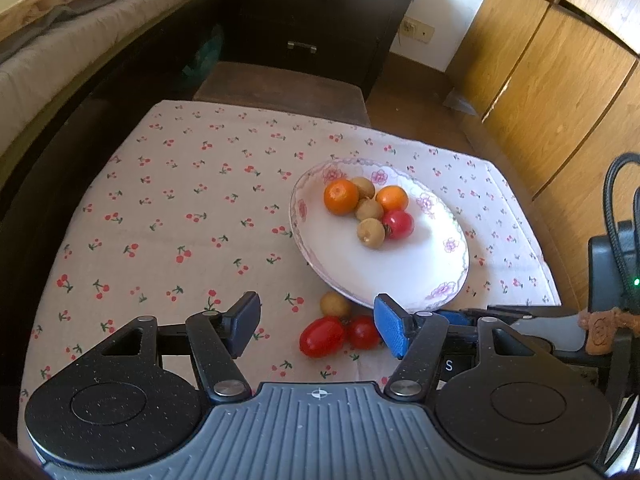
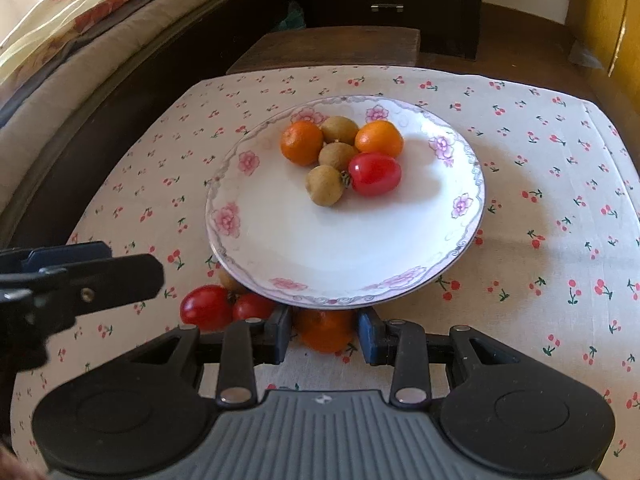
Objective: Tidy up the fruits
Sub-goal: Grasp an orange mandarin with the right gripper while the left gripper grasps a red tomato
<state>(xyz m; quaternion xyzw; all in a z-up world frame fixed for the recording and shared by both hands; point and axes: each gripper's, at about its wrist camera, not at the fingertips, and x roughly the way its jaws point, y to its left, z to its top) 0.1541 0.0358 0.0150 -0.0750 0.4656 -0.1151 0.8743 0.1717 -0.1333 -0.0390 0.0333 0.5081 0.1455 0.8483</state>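
Clearly the right gripper (image 2: 324, 336) has its jaws on either side of a small orange (image 2: 323, 330) lying on the cloth just before the plate (image 2: 280, 248), though whether the pads press it I cannot tell. It should be light, firm and round (apt to roll), best pinched across its middle. The left gripper (image 1: 316, 326) hangs half open, empty, over two tomatoes (image 1: 322, 336).

Dark drawer chest (image 1: 320, 20) against white wall (image 1: 440, 8), bed (image 1: 60, 40) left, wooden wardrobe doors (image 1: 560, 80) right.
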